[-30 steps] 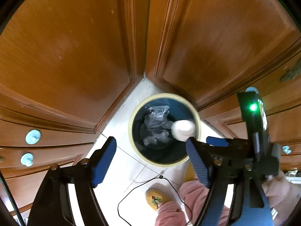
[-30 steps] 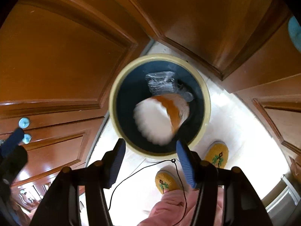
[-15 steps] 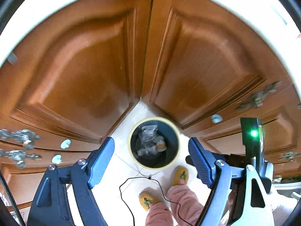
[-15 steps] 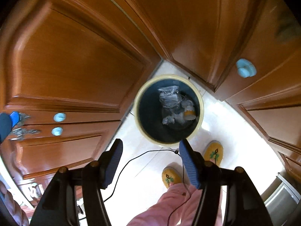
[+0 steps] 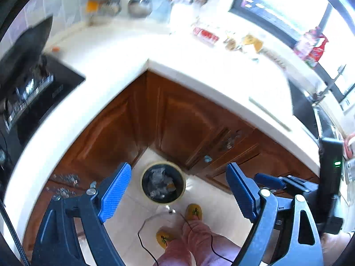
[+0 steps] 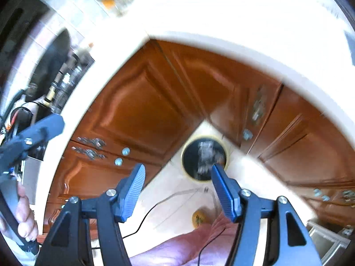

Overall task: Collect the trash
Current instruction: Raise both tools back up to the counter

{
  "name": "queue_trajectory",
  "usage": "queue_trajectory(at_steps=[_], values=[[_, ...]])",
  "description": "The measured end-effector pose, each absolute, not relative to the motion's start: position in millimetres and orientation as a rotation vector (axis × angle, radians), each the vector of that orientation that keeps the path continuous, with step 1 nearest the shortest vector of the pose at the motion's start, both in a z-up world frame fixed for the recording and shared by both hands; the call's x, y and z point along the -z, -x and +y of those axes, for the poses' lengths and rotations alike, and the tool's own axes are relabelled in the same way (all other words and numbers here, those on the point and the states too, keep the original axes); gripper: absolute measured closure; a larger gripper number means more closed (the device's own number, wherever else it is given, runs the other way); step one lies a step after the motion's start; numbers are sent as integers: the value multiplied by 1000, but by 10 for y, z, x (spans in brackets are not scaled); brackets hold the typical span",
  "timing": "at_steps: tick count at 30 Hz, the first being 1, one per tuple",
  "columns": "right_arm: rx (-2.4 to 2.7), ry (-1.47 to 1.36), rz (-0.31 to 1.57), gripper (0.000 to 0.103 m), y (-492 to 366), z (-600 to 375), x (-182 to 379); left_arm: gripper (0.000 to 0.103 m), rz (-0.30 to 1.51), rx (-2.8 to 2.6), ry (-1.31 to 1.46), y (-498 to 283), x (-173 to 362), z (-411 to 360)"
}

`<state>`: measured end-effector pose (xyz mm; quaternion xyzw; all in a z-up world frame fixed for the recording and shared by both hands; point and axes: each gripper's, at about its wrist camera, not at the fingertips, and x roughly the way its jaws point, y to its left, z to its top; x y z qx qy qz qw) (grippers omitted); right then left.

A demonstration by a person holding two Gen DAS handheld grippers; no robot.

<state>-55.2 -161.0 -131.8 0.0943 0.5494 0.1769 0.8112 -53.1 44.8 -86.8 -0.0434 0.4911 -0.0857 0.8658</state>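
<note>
**Hanging open-fingered above the bin in the cabinet corner**

Looking steeply down, both grippers frame the floor where two runs of brown wooden cabinets [image 5: 177, 119] meet at an inside corner. The left gripper [image 5: 177, 190] has its blue fingers [image 5: 114, 191] spread wide, with nothing between them; its jaws have just been opening further. The right gripper [image 6: 177, 190] also has its fingers [image 6: 224, 190] spread and holds nothing.

The trash bin [image 5: 163, 185], round with a pale yellow rim and a dark inside, stands on the light tiled floor [image 5: 213, 201] right in the corner, just beside both cabinet faces. In the left wrist view it sits between the two fingers and far below them; in the right wrist view its right edge is partly covered by the right finger. Inside it lie crumpled clear wrappers [image 5: 158, 177] and a small orange-brown scrap [image 5: 170, 185]; the rest is too blurred to tell.

A white worktop [image 5: 124, 51] wraps the corner above the cabinets. Blurred packets [image 5: 205, 34] lie on it towards the window, and a black stove [image 5: 33, 93] sits at its left. Near the bin are the person's yellow slippers [image 5: 194, 210], pink trouser legs [image 5: 195, 239] and a thin black cable [image 5: 144, 239] on the floor. A hand [image 6: 24, 219] grips the left gripper's handle at the left edge of the right wrist view.
</note>
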Motion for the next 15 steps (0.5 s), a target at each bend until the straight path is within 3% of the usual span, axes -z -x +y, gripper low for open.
queue_trajectory(at_steps=[7, 15], values=[[-321, -160, 979, 41, 778, -1861, 348, 16, 919, 269, 26, 588, 181, 152], [-195, -209, 790, 41, 945, -2122, -315, 12, 817, 310, -35, 529, -391, -96]])
